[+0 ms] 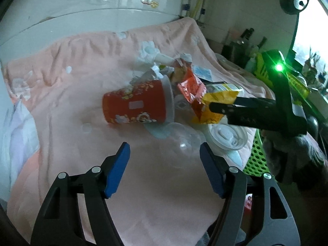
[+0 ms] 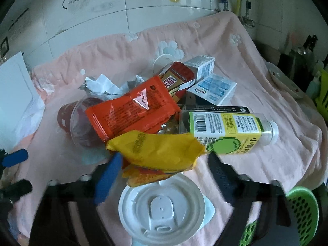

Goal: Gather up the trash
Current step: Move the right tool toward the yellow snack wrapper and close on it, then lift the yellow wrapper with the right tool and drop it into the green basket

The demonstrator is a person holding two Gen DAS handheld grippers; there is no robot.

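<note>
A heap of trash lies on a pink blanket [image 1: 82, 78]. A red paper cup [image 1: 135, 106] lies on its side, with an orange wrapper [image 2: 131, 110], a yellow wrapper [image 2: 160, 149], a green-labelled bottle [image 2: 225, 131], small cartons [image 2: 213, 88], crumpled paper [image 2: 102, 86] and a white lid [image 2: 162, 207] around it. My left gripper [image 1: 165, 164] is open and empty, just short of the red cup. My right gripper [image 2: 164, 172] is open, its fingers on either side of the yellow wrapper [image 1: 219, 100]; its motion is blurred.
A green perforated basket [image 2: 301, 209] stands at the blanket's right edge, also in the left wrist view [image 1: 256, 155]. A tiled wall [image 2: 143, 10] runs behind. White bags [image 2: 18, 102] lie at the left. Cluttered bottles [image 1: 246, 41] stand at the far right.
</note>
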